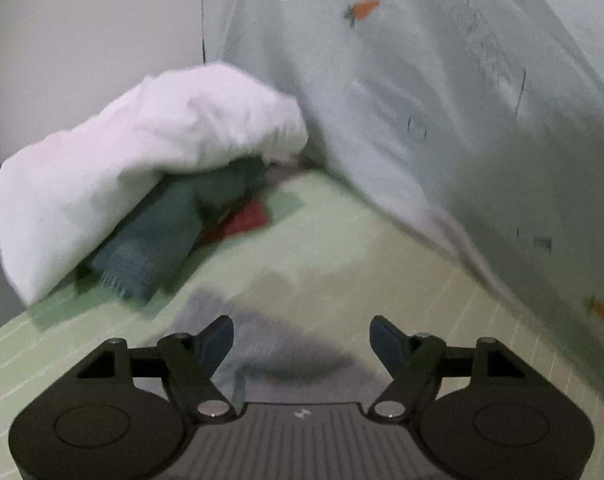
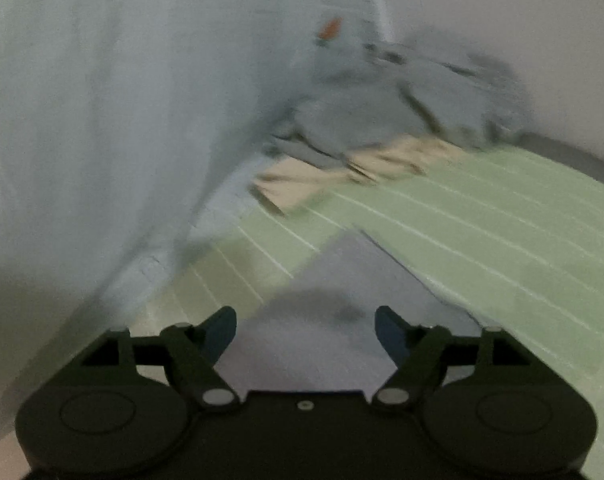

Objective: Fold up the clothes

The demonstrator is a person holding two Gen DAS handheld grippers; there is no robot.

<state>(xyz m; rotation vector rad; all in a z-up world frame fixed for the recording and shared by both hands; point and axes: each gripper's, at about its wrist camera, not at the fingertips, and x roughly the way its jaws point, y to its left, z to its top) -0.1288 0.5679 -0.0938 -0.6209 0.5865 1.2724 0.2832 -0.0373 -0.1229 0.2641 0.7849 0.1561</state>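
step in hand: judged from these views, both grippers are between grasps, close over a grey garment (image 1: 270, 344) lying flat on the green striped bed (image 1: 401, 280); the likely next move is picking an edge or corner to fold.
how to do it well: bring each gripper down onto a clear hem or corner, pinch only one layer, and keep the two hands level so the fold line comes out straight; lift just enough to clear the bed so the cloth does not drag and bunch.
left pile: a white cloth (image 1: 142, 160) is heaped over a dark green towel (image 1: 158, 240), with something red (image 1: 250, 220) peeking out behind; these sit well apart from the left gripper and look unfolded.
left gripper (image 1: 302, 344): jaws stand wide apart, holding nothing; the grey garment lies below and ahead of them, contact not clear because of blur.
middle: a pale sheet with carrot prints (image 1: 441, 100) rises like a wall beside the bed in both views.
right gripper (image 2: 305, 334): jaws spread wide, empty; the grey garment (image 2: 333, 312) shows between and under the fingers, its corner pointing away across the bed.
right far end: a grey-blue heap (image 2: 413, 104) lies on top of a tan cloth (image 2: 341, 172) near the wall, blurred, well apart from the gripper.
risk: motion blur suggests fast movement; closing too early could catch the bed cover with the garment.
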